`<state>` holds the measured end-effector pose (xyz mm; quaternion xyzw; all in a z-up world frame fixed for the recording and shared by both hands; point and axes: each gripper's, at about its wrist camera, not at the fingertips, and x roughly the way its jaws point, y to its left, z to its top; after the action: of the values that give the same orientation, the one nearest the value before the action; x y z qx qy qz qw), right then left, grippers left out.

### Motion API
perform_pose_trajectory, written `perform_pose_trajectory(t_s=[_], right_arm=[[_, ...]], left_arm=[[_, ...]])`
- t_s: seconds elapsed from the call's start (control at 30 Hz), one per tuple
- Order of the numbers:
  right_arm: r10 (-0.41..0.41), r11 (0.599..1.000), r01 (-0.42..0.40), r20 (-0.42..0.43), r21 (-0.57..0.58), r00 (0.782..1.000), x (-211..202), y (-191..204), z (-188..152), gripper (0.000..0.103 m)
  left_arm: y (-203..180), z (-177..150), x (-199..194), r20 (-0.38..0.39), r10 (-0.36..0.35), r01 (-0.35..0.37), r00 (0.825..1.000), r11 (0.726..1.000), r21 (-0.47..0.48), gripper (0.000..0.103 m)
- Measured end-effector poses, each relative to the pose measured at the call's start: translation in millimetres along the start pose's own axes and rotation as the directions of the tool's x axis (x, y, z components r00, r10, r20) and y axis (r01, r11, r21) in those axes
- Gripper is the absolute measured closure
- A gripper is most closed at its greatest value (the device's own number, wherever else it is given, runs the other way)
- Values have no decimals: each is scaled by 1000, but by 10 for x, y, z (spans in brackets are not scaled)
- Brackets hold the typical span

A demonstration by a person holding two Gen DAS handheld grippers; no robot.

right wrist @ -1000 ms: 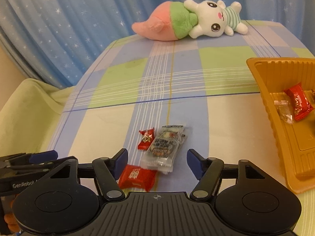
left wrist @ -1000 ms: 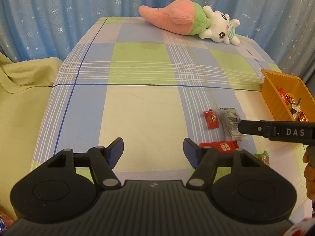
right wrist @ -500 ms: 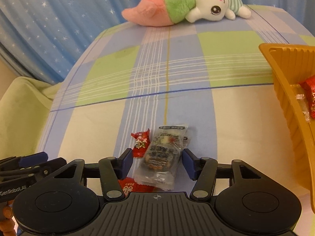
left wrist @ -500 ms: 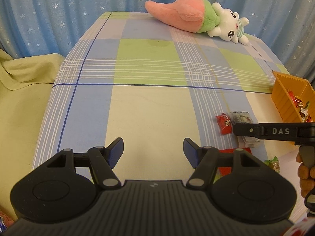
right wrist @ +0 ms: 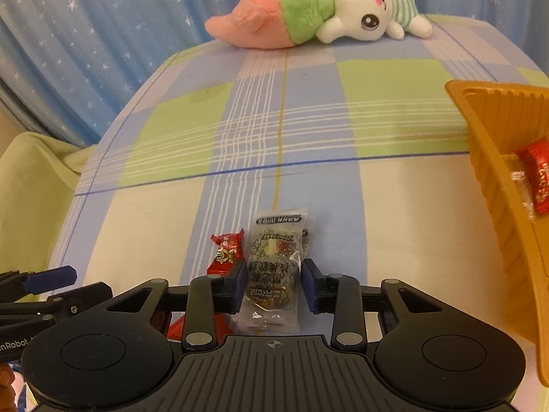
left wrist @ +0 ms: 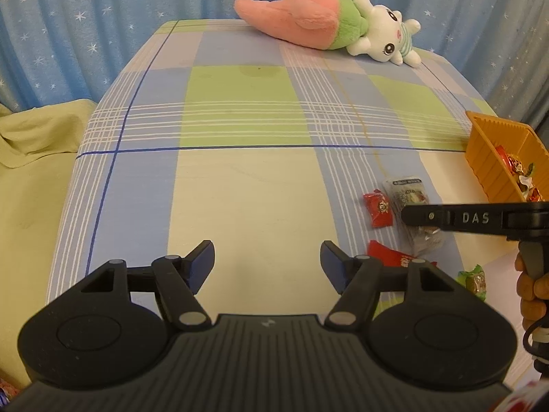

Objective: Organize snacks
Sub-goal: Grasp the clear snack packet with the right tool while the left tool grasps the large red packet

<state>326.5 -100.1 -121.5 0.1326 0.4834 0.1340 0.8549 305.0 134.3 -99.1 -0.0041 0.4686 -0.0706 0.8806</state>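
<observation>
A clear snack packet with dark contents (right wrist: 274, 267) lies on the checked cloth. My right gripper (right wrist: 273, 285) is closed around it, both pads against its sides; it also shows in the left wrist view (left wrist: 408, 199) under the right gripper's finger (left wrist: 446, 218). A small red candy (right wrist: 224, 255) lies just left of the packet, also in the left wrist view (left wrist: 379, 207). A flat red wrapper (left wrist: 394, 257) and a green candy (left wrist: 475, 279) lie nearer. My left gripper (left wrist: 267, 257) is open and empty over bare cloth. An orange tray (right wrist: 487, 158) at the right holds several candies.
A pink, green and white plush toy (left wrist: 329, 31) lies at the table's far edge. A blue starred curtain hangs behind. A yellow-green cloth (left wrist: 31, 178) lies off the table's left side. The orange tray also shows at the right in the left wrist view (left wrist: 487, 158).
My right gripper moved forward over the clear packet and its jaws closed in on the packet's sides. My left gripper stayed open and shifted slightly.
</observation>
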Motion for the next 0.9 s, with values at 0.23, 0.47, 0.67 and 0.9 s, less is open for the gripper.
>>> perform_pose_trajectory(t_s=[0.23,0.47,0.67,0.9], right_arm=[[-5,1000,4,69,19,998,-267,-113,19,70],[11,998,-19,118,67,993,-635,-230,-84,70],[8,995,-22,141,97,990,-914,-327,-226,70],[-11,990,-13,167,138,986,-1183,-454,-376,70]], left_arm=[[-177,-13,17,-17,-51,51,999,998,32,37],[-512,-91,-56,-56,-194,199,979,976,94,37],[-671,-133,22,-98,-244,252,965,964,80,37],[-758,-79,198,-113,-243,248,963,968,33,37]])
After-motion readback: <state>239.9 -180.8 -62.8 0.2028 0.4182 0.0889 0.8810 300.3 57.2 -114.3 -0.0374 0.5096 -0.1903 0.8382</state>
